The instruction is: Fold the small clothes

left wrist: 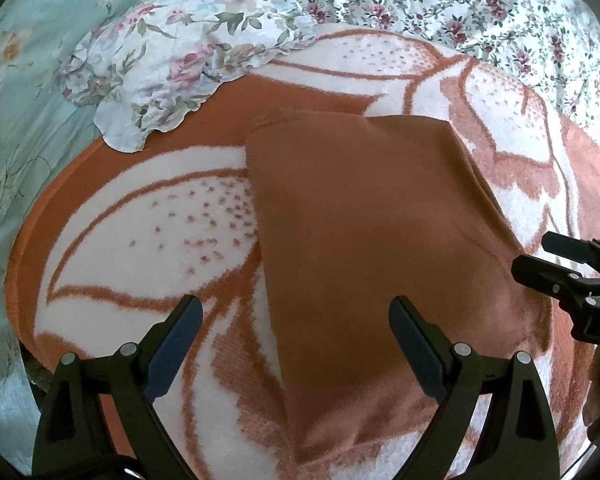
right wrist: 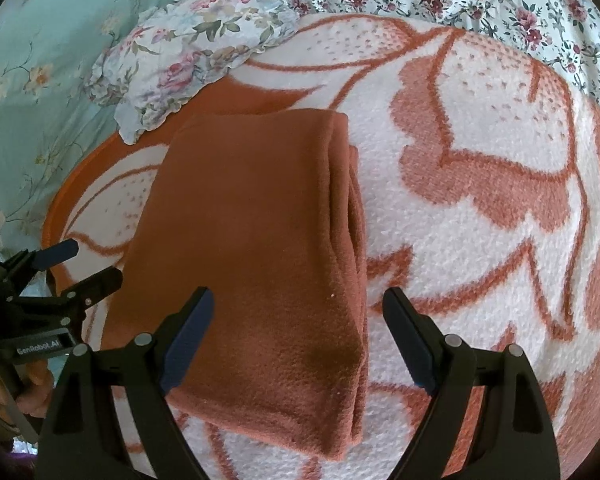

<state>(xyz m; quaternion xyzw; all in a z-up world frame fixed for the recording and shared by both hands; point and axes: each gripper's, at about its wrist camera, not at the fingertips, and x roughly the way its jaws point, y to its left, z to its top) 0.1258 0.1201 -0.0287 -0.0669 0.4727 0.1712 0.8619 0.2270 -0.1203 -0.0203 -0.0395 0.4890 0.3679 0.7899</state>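
A rust-orange fleece garment [left wrist: 372,232] lies folded into a long rectangle on an orange-and-white flower-patterned blanket [left wrist: 172,232]. In the right wrist view the garment [right wrist: 244,248] shows stacked layers along its right edge. My left gripper [left wrist: 296,320] is open and empty, just above the garment's near left edge. My right gripper [right wrist: 298,312] is open and empty, straddling the garment's near right edge. The right gripper [left wrist: 536,256] also shows at the right of the left wrist view, and the left gripper [right wrist: 88,264] at the left of the right wrist view.
A floral ruffled pillow [left wrist: 172,64] lies at the blanket's far left corner. A teal flowered sheet [left wrist: 20,120] lies to the left, and a rose-print sheet [left wrist: 480,4] lies behind. The blanket [right wrist: 480,200] spreads wide to the garment's right.
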